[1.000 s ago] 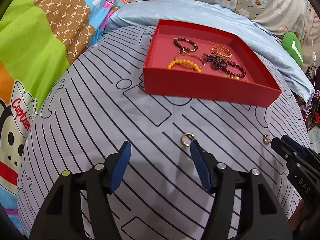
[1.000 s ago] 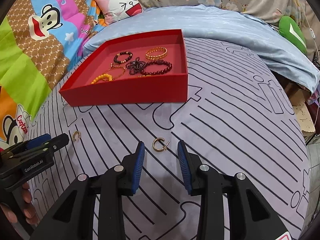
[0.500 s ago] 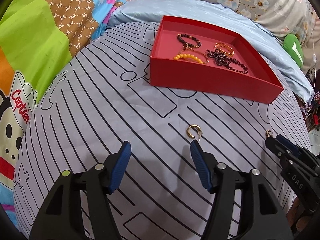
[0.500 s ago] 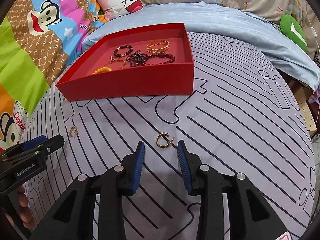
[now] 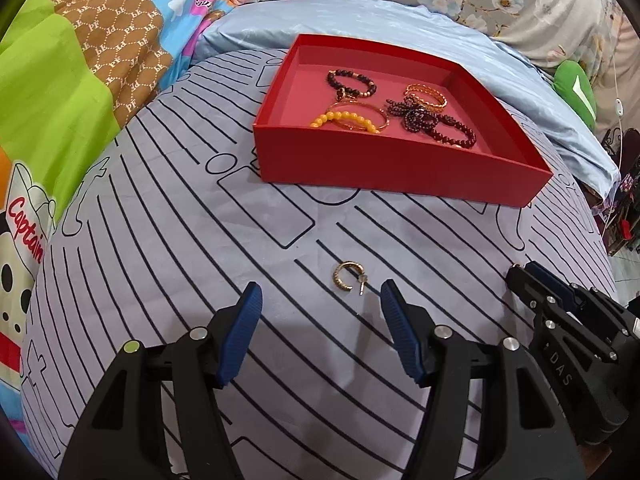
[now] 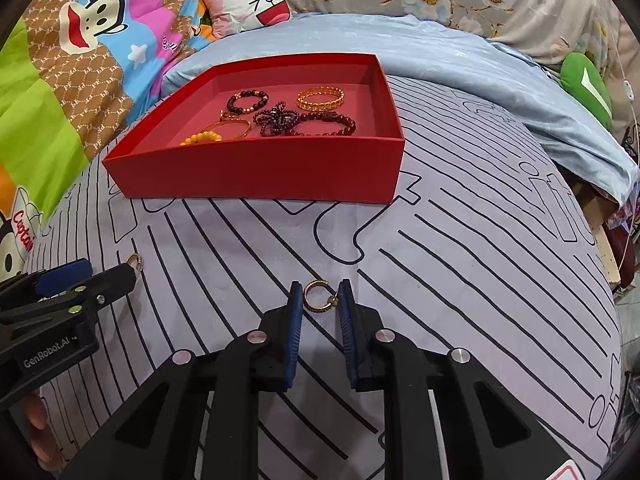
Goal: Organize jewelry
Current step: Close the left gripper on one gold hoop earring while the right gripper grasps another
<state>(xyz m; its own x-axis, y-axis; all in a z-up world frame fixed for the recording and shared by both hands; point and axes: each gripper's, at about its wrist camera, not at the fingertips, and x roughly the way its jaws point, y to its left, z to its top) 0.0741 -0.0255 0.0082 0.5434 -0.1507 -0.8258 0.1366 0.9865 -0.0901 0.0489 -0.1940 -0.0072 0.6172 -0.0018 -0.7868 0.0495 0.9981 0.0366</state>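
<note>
Two gold hoop earrings wait on the striped bedspread (image 6: pixel 460 280), in front of the red tray (image 6: pixel 256 176) of bracelets.

The right gripper (image 6: pixel 319 300) has just been closing around one earring (image 6: pixel 318 297), pads flanking it but apparently not yet pinching; finish the squeeze squarely across the hoop. The left gripper (image 5: pixel 320 308) stands open, the other earring (image 5: pixel 347 277) just ahead.

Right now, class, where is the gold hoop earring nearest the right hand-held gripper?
In the right wrist view the earring lies on the striped sheet between the right hand-held gripper's closing fingertips, in front of the red tray.
</note>
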